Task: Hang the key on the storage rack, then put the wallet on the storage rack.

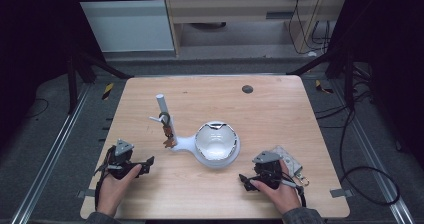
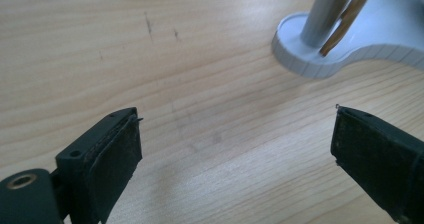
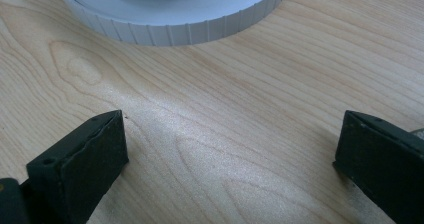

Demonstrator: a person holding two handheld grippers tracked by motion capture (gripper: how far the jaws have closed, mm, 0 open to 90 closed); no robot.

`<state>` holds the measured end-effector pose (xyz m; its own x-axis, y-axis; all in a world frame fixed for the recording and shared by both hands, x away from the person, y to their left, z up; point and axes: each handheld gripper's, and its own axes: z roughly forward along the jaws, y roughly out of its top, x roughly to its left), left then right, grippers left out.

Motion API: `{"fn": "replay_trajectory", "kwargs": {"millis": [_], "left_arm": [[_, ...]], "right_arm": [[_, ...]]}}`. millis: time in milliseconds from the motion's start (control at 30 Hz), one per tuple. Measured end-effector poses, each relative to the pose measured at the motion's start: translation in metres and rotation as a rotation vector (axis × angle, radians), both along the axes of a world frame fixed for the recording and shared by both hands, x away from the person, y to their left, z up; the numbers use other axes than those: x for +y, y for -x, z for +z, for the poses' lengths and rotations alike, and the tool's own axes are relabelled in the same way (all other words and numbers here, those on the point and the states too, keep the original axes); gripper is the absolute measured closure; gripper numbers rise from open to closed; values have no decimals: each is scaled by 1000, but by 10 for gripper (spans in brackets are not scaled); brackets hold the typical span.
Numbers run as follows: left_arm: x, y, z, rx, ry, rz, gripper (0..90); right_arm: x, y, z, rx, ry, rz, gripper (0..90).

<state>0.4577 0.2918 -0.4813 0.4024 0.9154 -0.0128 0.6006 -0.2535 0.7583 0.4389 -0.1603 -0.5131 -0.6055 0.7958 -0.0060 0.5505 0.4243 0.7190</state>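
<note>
Keys [image 1: 168, 131] hanging on the stand's [image 1: 186, 143] peg, mid-worktop [image 1: 280, 109], clear of the bowl. Left gripper [image 1: 148, 162] and right gripper [image 1: 242, 179] low by the near edge, both wide open, empty, seemingly after release.

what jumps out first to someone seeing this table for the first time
The white stand at the middle of the wooden table draws the eye: a round dish joined to an upright post on its left, with keys hanging from a peg. Near the front edge, the left gripper and right gripper sit at either side, jaws open with nothing between them.
</note>
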Motion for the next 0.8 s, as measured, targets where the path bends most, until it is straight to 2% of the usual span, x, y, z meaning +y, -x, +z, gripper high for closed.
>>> {"fn": "replay_trajectory", "kwargs": {"millis": [167,200,233,300,367,400,500,567,667,733,767,800], "left_arm": [[1,-8,-14,19,-11,-9,54],[1,-11,-15,22,-18,-15,55],[1,-13,-16,22,-24,-21,56],[0,-18,-19,30,-27,-24,56],[0,-21,-24,40,-29,-34,57],[1,-21,-25,47,-30,-36,58],[2,-20,-26,35,-48,-41,58],[2,-19,-27,34,-55,-40,48],[2,-17,-27,35,-53,-40,47],[2,-17,-27,36,-52,-42,44],[2,-17,-27,37,-51,-43,44],[2,-17,-27,36,-51,-41,44]], "right_arm": [[-2,0,0,-1,-13,10,13],[-3,-1,1,-1,-16,14,45],[-4,-1,5,8,-23,12,83],[-7,0,16,-19,-52,18,35],[-12,2,31,-39,-59,15,64],[-14,2,38,-51,-48,13,54],[-19,3,58,-78,0,-7,63],[-23,2,69,-73,27,-23,62],[-32,3,82,-69,43,-47,68],[-40,2,85,-43,107,-54,74],[-44,1,85,-34,126,-57,76],[-48,1,84,-10,121,-63,74]]}}
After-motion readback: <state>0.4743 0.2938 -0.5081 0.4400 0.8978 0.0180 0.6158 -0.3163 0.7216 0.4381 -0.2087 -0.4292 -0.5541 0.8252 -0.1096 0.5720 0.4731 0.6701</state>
